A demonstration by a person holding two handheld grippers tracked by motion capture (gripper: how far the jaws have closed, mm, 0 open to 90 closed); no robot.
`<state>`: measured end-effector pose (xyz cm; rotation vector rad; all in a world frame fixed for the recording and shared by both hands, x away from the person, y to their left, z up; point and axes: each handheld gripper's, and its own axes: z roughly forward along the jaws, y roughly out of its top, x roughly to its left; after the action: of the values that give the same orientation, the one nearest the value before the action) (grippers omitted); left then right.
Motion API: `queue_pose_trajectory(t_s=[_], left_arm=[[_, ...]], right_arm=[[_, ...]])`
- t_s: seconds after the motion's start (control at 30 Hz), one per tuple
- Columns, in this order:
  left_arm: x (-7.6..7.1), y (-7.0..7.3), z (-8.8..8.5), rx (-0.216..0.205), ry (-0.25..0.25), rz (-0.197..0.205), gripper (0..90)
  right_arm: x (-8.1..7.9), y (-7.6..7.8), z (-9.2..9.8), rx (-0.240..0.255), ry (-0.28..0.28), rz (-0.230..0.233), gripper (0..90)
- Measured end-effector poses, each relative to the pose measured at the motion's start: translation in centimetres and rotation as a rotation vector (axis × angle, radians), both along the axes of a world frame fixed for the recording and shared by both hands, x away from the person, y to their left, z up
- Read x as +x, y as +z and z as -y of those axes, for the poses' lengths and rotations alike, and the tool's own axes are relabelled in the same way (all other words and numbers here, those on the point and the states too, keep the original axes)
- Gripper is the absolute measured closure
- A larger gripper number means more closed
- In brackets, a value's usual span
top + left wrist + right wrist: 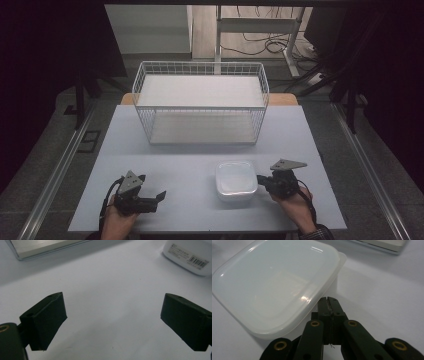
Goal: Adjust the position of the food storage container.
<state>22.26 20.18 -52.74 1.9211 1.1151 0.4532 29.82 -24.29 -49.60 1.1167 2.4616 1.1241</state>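
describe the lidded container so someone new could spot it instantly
Start at the grey table, where a white wire basket stands at the far side. Nearer the person, right of centre, sits the white container beside the shut right gripper. It is low, square with rounded corners, translucent-lidded, unlike the open wire basket.

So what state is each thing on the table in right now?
Container: lid on, flat on the table.
Wire basket: upright, nothing in it.
Left gripper: open, holding nothing.
Right gripper: shut, tips at the container's lid edge; whether it pinches the rim is unclear.
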Motion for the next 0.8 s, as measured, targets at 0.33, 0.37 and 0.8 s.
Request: queue_pose_trajectory(t_s=[0.33,0.37,0.8], left_arm=[[0.0,0.0,0.0,-0.016,-0.003,-0.001,5.9],[0.0,0.0,0.0,-0.015,-0.004,-0.001,5.9],[-0.2,0.0,0.4,0.005,-0.065,0.012,6.2]], right_arm=[[-0.1,-0.4,-3.9,0.011,0.076,-0.001,88.8],[-0.1,-0.5,-4.2,0.008,0.086,0.0,88.8],[-1.0,0.0,-5.0,-0.031,0.107,0.075,78.7]])
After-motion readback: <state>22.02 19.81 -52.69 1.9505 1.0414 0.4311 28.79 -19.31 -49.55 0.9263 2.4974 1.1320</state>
